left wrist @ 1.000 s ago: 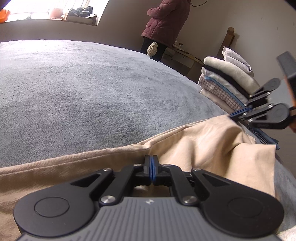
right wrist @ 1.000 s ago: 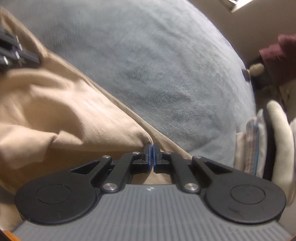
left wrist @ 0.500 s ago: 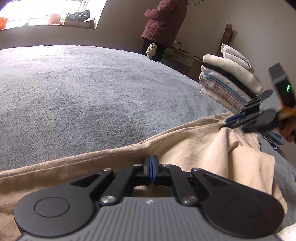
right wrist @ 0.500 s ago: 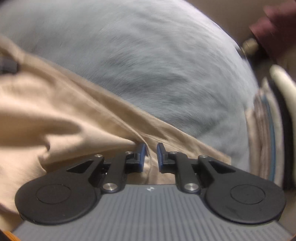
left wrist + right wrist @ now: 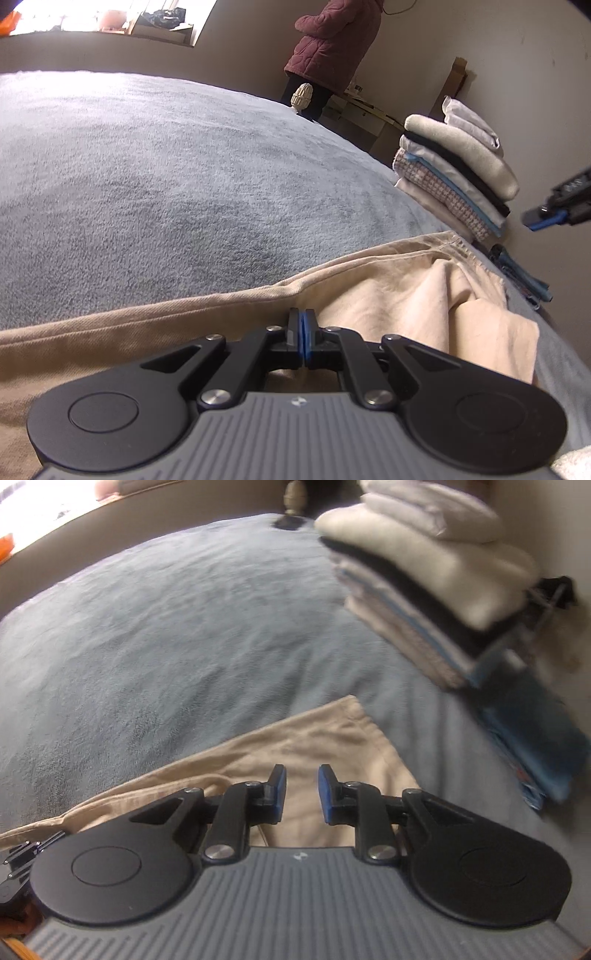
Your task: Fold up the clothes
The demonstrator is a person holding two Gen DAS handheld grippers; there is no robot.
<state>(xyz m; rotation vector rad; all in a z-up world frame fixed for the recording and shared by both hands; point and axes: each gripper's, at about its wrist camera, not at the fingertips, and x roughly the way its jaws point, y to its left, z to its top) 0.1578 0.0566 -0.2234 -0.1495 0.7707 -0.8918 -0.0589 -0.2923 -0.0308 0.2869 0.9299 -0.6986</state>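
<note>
My right fingers (image 5: 301,790) blur the folded pile (image 5: 424,572) at upper right; they are opening, empty, above the beige trousers (image 5: 388,291) (lower frame, on the bed (image 5: 166,184)). My left fingers (image 5: 303,341) pinch the trousers, tilted down.

— What can't I make out from here?

— The stack of folded clothes (image 5: 424,576) smears with motion blur in my right wrist view. The right gripper (image 5: 554,216) is cut off by the left view's edge. The standing person (image 5: 332,40) loses the head to the top edge.

— And the beige trousers (image 5: 388,291)?

— Their near part lies hidden under my left gripper (image 5: 303,341).
</note>
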